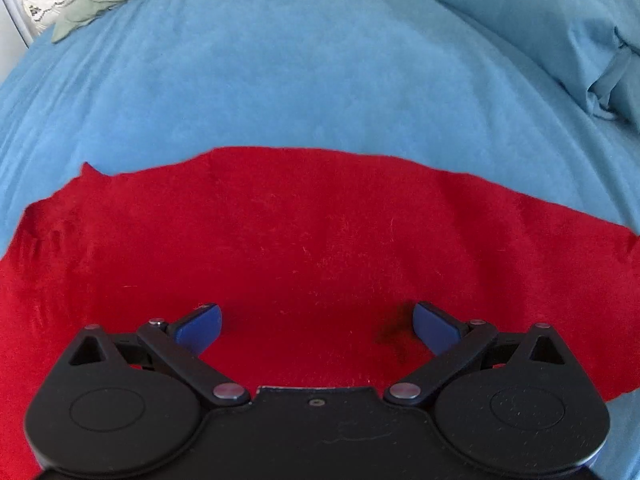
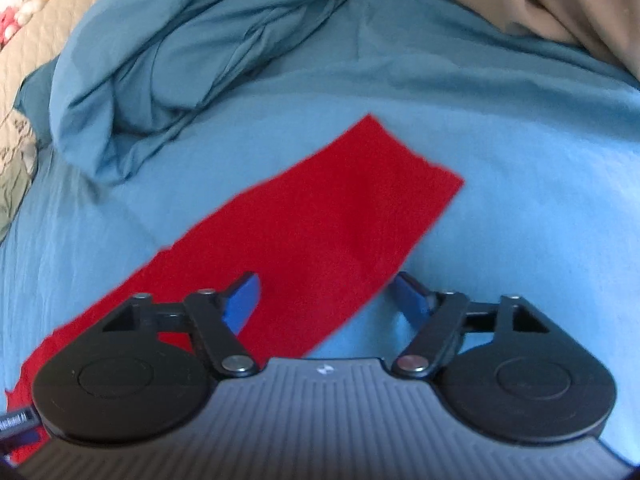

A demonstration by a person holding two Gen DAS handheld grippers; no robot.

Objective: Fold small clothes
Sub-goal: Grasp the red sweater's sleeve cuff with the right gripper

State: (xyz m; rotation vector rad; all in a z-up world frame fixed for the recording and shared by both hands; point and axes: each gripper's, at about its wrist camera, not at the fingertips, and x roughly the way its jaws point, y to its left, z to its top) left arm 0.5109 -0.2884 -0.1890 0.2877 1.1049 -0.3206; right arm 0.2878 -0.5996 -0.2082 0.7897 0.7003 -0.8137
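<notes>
Directly beneath and ahead of the left gripper (image 1: 316,326) lies the red garment (image 1: 312,248), spread flat on the blue bedsheet (image 1: 280,80). Jaws stand wide apart, blue pads hovering over red cloth, nothing between them.

Left wrist view: garment's long axis runs side to side across the line of the fingers; its far edge is ragged, with a small peak at the left end. Cloth looks fleecy, matte, lightly linted, mostly smooth with faint ripples toward the left.

Right wrist view: right gripper (image 2: 324,300) is partly open and holds nothing. A narrower red strip (image 2: 332,216), probably a sleeve or leg, runs diagonally from lower left to a squared end up and to the right. The strip's right edge passes between the fingers: left pad over red, right pad over bare sheet.

Judgement: both grippers are near; the right straddles an edge, so it seems better placed for a pinch. Whether either pad touches cloth cannot be told.

Bunched blue bedding (image 2: 180,48) lies well beyond.
</notes>
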